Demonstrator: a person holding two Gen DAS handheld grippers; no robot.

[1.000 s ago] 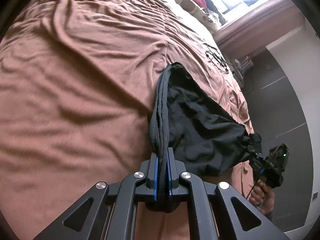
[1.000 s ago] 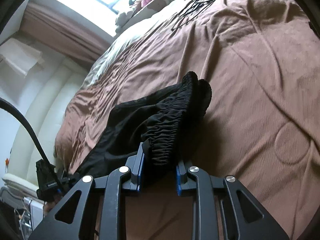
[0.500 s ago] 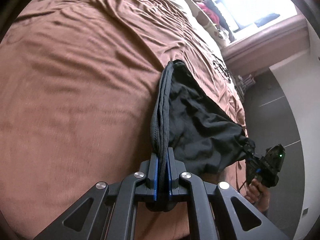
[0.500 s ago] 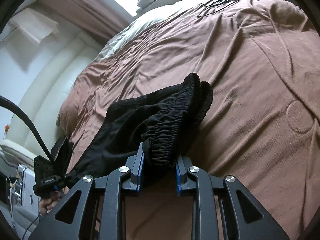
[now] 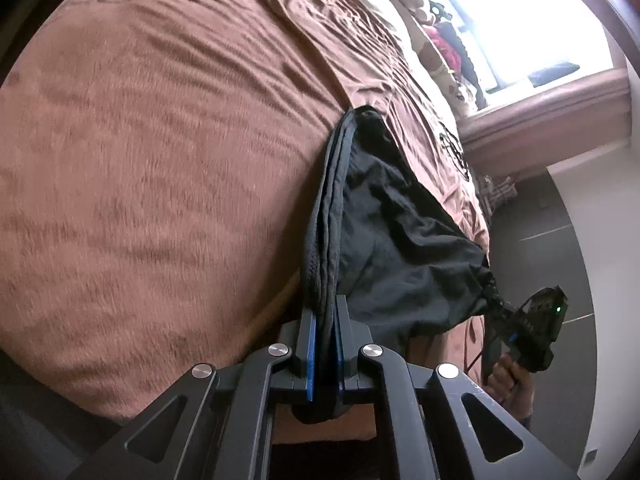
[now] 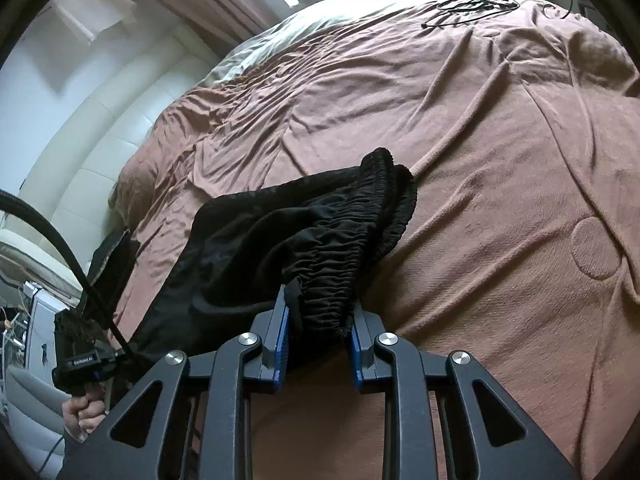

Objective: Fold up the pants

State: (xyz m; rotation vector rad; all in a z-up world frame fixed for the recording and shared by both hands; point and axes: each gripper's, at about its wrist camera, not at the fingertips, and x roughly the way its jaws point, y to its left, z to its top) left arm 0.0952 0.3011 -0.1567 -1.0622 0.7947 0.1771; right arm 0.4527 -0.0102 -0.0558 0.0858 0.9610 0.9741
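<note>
Black pants [image 5: 392, 240] bunched, stretched between left tongs [image 5: 325, 312] and right tongs [image 6: 318, 312], both clamping fabric

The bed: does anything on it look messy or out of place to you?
Yes. A tangle of thin black cable lies loose on the brown blanket near the far end. The blanket itself is creased. The black pants hang bunched between the right tongs and left tongs, not flat yet.

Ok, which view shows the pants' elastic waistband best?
The right wrist view: the gathered waistband runs broadside from the right tongs out over the bedspread. The left wrist view shows only the pants' other end, pinched in the left tongs.
</note>
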